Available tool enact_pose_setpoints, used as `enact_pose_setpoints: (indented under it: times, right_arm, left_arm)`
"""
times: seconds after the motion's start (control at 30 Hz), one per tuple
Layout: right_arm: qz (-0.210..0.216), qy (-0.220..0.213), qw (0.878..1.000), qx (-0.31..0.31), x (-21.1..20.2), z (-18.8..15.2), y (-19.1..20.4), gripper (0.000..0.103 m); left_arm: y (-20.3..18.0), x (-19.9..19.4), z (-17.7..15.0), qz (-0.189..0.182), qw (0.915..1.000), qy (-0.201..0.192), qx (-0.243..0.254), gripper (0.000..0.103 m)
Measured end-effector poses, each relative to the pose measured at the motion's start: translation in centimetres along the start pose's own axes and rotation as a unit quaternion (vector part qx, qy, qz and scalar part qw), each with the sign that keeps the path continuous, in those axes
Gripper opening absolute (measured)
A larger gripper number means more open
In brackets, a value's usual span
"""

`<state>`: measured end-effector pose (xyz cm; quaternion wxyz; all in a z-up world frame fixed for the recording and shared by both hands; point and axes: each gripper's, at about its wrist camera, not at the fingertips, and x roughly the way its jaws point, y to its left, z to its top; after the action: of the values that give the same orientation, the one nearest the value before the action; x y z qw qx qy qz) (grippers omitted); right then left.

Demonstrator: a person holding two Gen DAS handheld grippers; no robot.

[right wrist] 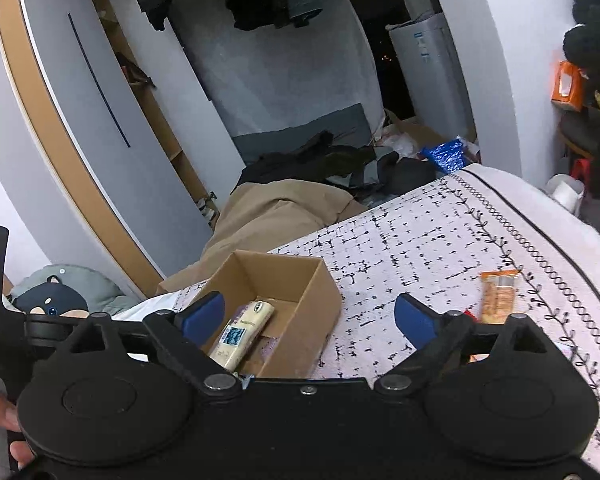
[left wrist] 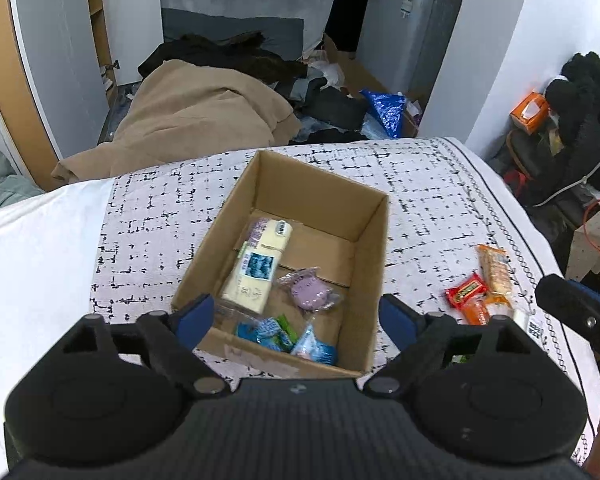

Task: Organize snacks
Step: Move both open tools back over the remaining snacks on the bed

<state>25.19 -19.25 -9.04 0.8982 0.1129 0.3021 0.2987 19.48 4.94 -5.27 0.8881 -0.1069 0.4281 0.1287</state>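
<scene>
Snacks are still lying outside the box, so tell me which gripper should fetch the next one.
Right. The loose snacks lie on the bedspread to the right of the cardboard box, on the right gripper's side, and its jaws are open and empty. The left gripper hangs over the box.

Even, cool indoor light falls from overhead, with soft shadows inside the cardboard box (left wrist: 300, 240). Fisheye bending curves the wardrobe (right wrist: 80, 120) and walls at the edges. Far clutter looks slightly soft; no glare.

Snacks (left wrist: 256, 264) in box (left wrist: 374, 264) on bed; loose snacks (left wrist: 482, 288) right.
</scene>
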Motion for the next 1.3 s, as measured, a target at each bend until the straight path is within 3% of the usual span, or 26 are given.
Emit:
enact_pose_setpoints:
  times: [0.27,0.63,0.77,1.1,1.3]
  right_arm:
    - [-0.016,-0.021,1.0,-0.01,-2.6,0.1,-0.3,0.101]
    - [-0.027,-0.024,0.999,-0.014,-4.8,-0.8,-1.4,0.102]
    - [-0.03,-0.024,0.999,-0.009,-5.7,-1.3,-2.2,0.102]
    - [-0.039,0.007,0.999,0.007,-7.9,-2.9,-4.2,0.102]
    - [-0.06,0.007,0.997,0.043,-8.9,-3.2,-6.5,0.102]
  left_arm:
    - [-1.6,-2.0,-1.0,-0.02,0.9997,-0.012,0.005,0.103]
    - [-2.8,-3.8,-2.1,-0.036,0.999,-0.023,0.01,0.103]
    - [-3.4,-3.8,-2.6,-0.044,0.999,-0.01,0.006,0.103]
    - [-5.9,-4.4,-4.0,-0.054,0.9983,-0.007,0.019,0.103]
    - [-7.5,-4.4,-4.8,-0.055,0.9981,-0.008,0.027,0.103]
